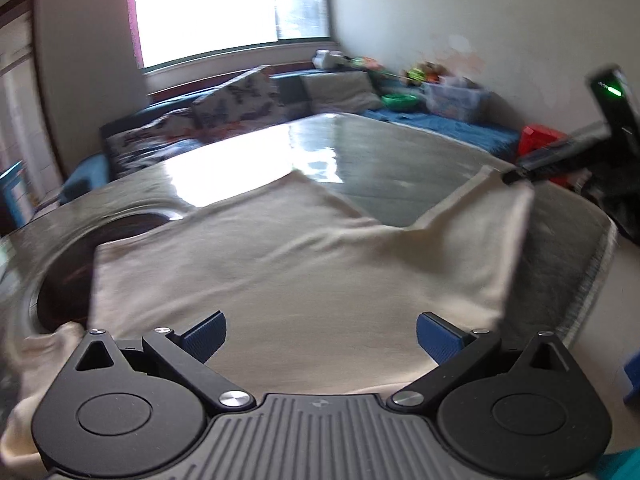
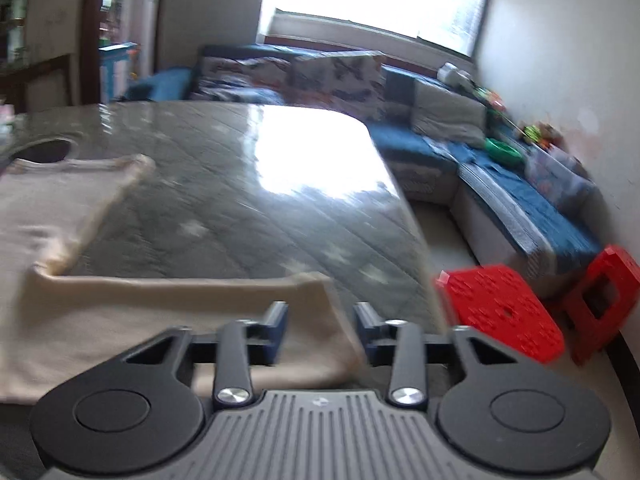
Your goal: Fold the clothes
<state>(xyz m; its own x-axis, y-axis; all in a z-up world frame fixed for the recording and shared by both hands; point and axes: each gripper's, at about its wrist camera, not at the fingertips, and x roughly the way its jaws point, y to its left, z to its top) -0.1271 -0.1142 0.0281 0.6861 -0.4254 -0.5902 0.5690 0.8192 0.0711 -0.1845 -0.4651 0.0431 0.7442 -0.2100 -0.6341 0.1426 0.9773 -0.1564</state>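
Note:
A cream sleeveless top (image 1: pixel 288 264) lies spread on the grey quilted table (image 1: pixel 380 152); it also shows in the right wrist view (image 2: pixel 160 312). My left gripper (image 1: pixel 320 336) is wide open and empty just above the garment's near part. My right gripper (image 2: pixel 322 332) is partly open, its blue pads either side of the garment's right edge, not closed on it. In the left wrist view the right gripper's fingertip (image 1: pixel 516 176) sits at the raised far right corner of the top.
A dark round opening (image 1: pixel 80 272) sits in the table at the left, partly under the top. Two red plastic stools (image 2: pixel 504 308) stand on the floor right of the table. A blue sofa (image 2: pixel 500 184) with cushions and toys lines the walls.

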